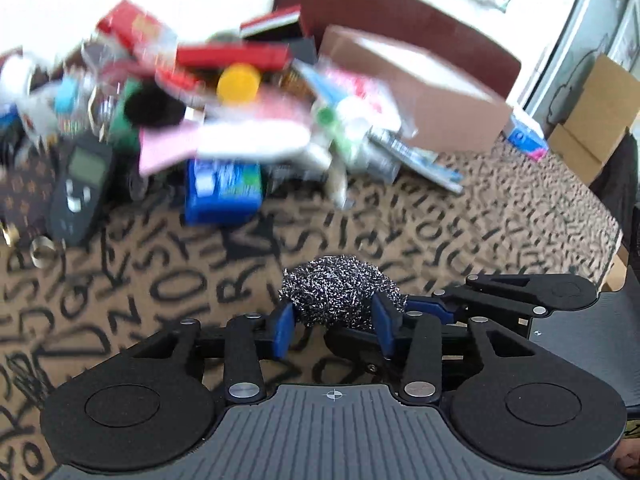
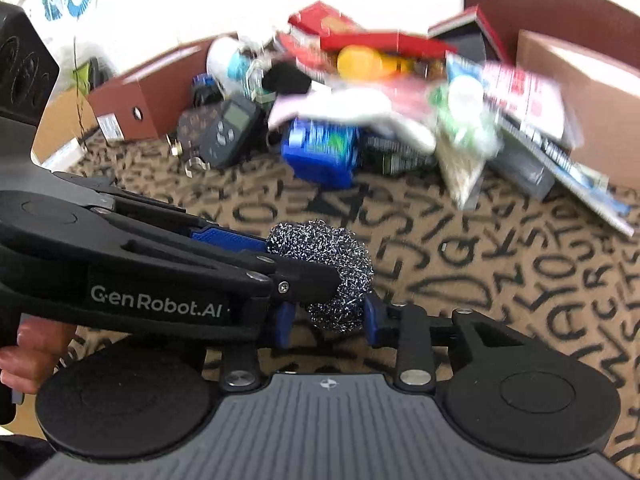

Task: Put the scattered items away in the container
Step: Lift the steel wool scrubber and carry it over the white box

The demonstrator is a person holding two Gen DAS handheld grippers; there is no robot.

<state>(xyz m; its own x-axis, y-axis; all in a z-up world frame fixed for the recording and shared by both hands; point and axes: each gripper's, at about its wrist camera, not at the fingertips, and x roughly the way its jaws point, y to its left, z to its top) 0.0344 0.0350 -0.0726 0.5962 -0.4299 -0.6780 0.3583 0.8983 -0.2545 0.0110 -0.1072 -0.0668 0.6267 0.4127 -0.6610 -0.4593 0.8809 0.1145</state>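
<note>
A steel wool scourer [image 1: 340, 290] is held above the letter-patterned cloth. My left gripper [image 1: 334, 320] is shut on the scourer, its blue pads on both sides. In the right wrist view the scourer [image 2: 324, 248] also sits between my right gripper's [image 2: 326, 320] blue pads, with the left gripper's fingers [image 2: 304, 276] clamping it from the left. The right gripper appears shut on it too. Behind lies a blurred pile of scattered items [image 1: 224, 112], also in the right wrist view [image 2: 360, 100]. A brown cardboard box [image 1: 420, 92] stands at the pile's right.
A black handheld device [image 1: 80, 184] and a blue packet [image 1: 222, 188] lie at the pile's front. A brown box with a hole [image 2: 148, 96] stands far left. Another cardboard box [image 1: 592, 116] sits off the table's right edge. The patterned cloth [image 1: 440, 232] covers the table.
</note>
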